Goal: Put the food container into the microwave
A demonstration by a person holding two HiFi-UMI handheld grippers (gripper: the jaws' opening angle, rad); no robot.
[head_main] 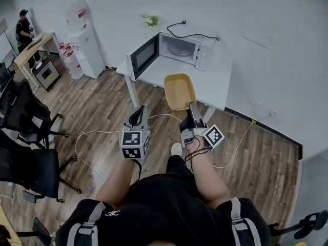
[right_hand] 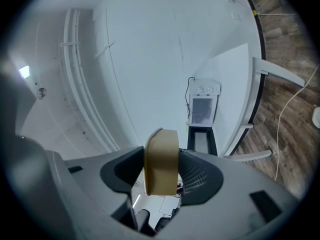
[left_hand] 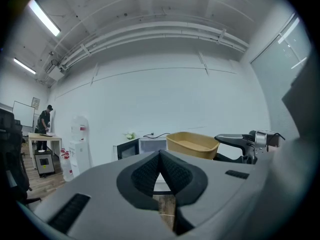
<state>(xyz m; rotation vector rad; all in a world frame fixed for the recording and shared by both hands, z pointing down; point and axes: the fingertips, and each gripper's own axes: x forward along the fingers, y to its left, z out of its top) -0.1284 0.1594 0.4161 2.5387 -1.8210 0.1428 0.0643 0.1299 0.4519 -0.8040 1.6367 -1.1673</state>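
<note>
The tan food container [head_main: 179, 91] hangs in the air in front of the white table [head_main: 215, 83], gripped at its near rim by my right gripper [head_main: 192, 107], which is shut on it. In the right gripper view the container's edge [right_hand: 161, 161] sits clamped between the pads. The white microwave [head_main: 179, 47] stands on the table with its door [head_main: 143, 55] swung open to the left; it also shows as the microwave [right_hand: 204, 111] ahead of the right gripper. My left gripper [head_main: 137, 116] is held lower left of the container, shut and empty, tips touching [left_hand: 160, 156].
A water dispenser [head_main: 87, 45] stands left of the table. Office chairs [head_main: 31, 137] line the left side. A white cable [head_main: 102, 135] lies on the wood floor. A person [head_main: 23, 27] stands at a far desk. A small plant [head_main: 150, 19] sits behind the microwave.
</note>
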